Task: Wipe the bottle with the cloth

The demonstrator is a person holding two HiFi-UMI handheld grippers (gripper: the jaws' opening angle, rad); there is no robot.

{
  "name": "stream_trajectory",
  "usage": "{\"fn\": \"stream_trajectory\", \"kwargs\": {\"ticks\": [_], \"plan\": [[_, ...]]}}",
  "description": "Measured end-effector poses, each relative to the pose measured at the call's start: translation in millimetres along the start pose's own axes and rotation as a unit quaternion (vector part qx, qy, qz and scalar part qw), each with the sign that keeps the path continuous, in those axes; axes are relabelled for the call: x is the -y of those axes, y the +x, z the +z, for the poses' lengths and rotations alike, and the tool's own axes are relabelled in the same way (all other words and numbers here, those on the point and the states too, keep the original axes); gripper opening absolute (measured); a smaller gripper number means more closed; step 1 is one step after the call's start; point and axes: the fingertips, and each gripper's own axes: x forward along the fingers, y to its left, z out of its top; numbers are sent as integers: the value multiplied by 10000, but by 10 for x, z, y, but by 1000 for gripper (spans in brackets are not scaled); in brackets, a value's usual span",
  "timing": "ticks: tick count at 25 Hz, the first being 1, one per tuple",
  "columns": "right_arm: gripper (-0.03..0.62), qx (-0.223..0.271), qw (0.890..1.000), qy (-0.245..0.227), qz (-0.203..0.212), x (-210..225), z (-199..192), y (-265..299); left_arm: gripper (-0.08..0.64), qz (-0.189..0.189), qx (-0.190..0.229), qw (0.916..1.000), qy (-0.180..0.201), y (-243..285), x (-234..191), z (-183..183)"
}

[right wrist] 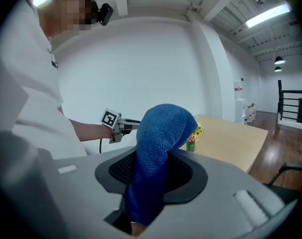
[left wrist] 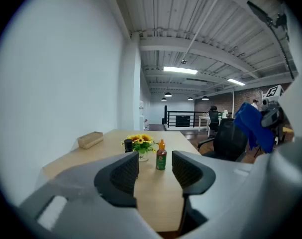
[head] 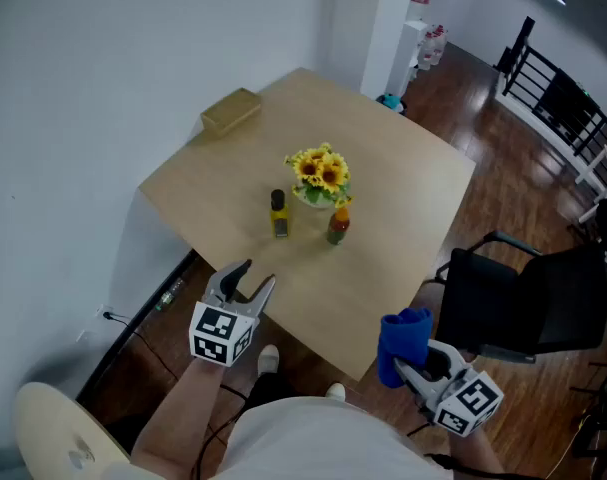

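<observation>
Blue cloth [right wrist: 160,133] over right tool [right wrist: 151,176] pads

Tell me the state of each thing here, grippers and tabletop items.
left gripper: jaws open, empty
right gripper: jaws shut on blue cloth
blue cloth: clamped, bunched, sticking up
orange-capped bottle: upright, capped, untouched
black-capped bottle: upright, capped
sunflowers: upright

Table [head: 403,168]: light wood, centre of frame.
Upper-left corner: tan box [head: 231,111].
Middle: vase of sunflowers [head: 320,175].
Just below the flowers: yellow bottle [head: 279,214] at left, orange-capped bottle [head: 338,224] at right, both upright, apart.
</observation>
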Motion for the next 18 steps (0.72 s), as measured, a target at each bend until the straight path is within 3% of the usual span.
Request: {"fn": "stream_trajectory", "kwargs": {"ticks": [9, 14, 16, 17, 18], "plan": [[150, -79, 9956, 282, -894, 89, 308, 642, 239, -303, -282, 9990, 160, 1326, -1020, -98], [150, -135, 9903, 439, -1311, 5, 355, 776, 242, -659, -310, 9972, 192, 1885, -1164, -141], [150, -214, 9887, 477, -1403, -1, 349, 769, 241, -825, -310, 9954, 377, 1997, -1115, -148], [150, -238, 9880, 474, -1451, 11, 344, 761, 228, -887, -294, 9943, 513, 2037, -1092, -163], [150, -247, 9874, 454, -1498, 38, 348, 752, 172, -922, -253, 9935, 623, 2071, -1079, -173]]}}
